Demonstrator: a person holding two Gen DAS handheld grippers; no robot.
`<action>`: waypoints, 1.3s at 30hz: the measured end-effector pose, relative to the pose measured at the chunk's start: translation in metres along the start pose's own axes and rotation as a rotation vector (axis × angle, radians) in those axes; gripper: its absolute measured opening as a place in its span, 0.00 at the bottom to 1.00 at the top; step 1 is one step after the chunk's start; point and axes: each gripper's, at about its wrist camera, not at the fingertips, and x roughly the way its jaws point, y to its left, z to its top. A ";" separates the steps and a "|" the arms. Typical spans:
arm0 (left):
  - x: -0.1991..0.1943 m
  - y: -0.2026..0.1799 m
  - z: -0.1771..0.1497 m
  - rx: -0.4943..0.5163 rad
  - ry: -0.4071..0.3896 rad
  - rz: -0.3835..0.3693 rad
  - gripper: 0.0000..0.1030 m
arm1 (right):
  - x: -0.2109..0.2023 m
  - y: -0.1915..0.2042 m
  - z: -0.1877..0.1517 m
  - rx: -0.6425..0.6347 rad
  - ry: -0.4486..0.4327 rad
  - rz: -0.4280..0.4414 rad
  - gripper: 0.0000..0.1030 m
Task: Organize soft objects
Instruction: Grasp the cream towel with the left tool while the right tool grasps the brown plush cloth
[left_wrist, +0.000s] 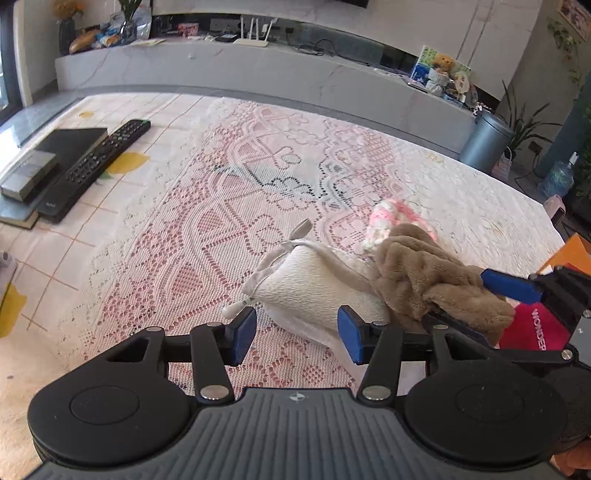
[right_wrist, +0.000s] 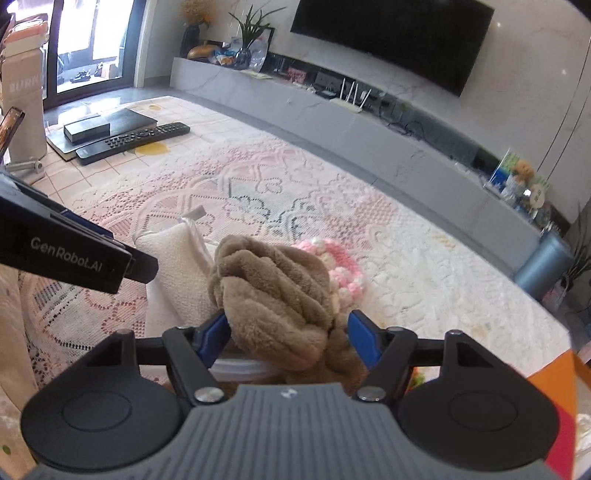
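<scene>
**Brown fleece gripped over lace-covered table**

The right gripper (right_wrist: 288, 332) holds a bunched brown fleece cloth (right_wrist: 273, 291) between its blue fingers (right_wrist: 364, 338), above the lace tablecloth (left_wrist: 229, 206). The left gripper (left_wrist: 297, 334) hovers with fingers parted and nothing between them, just before a white drawstring pouch (left_wrist: 314, 291) lying on the table. A pink-and-white knitted piece (right_wrist: 340, 264) rests behind the fleece. A remote control (left_wrist: 98, 162) lies well apart.

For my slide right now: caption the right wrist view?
Right gripper clamps a bunched brown plush cloth beside a white pouch on lace.
</scene>
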 end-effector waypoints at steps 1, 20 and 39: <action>0.003 0.003 0.001 -0.020 0.009 -0.008 0.59 | 0.002 -0.001 0.000 0.014 0.006 0.006 0.59; 0.019 0.009 0.016 -0.077 -0.093 -0.138 0.39 | 0.011 -0.010 0.000 0.093 0.042 0.050 0.42; 0.035 0.011 0.014 -0.094 -0.079 -0.029 0.51 | 0.016 -0.032 0.003 0.309 0.077 0.097 0.41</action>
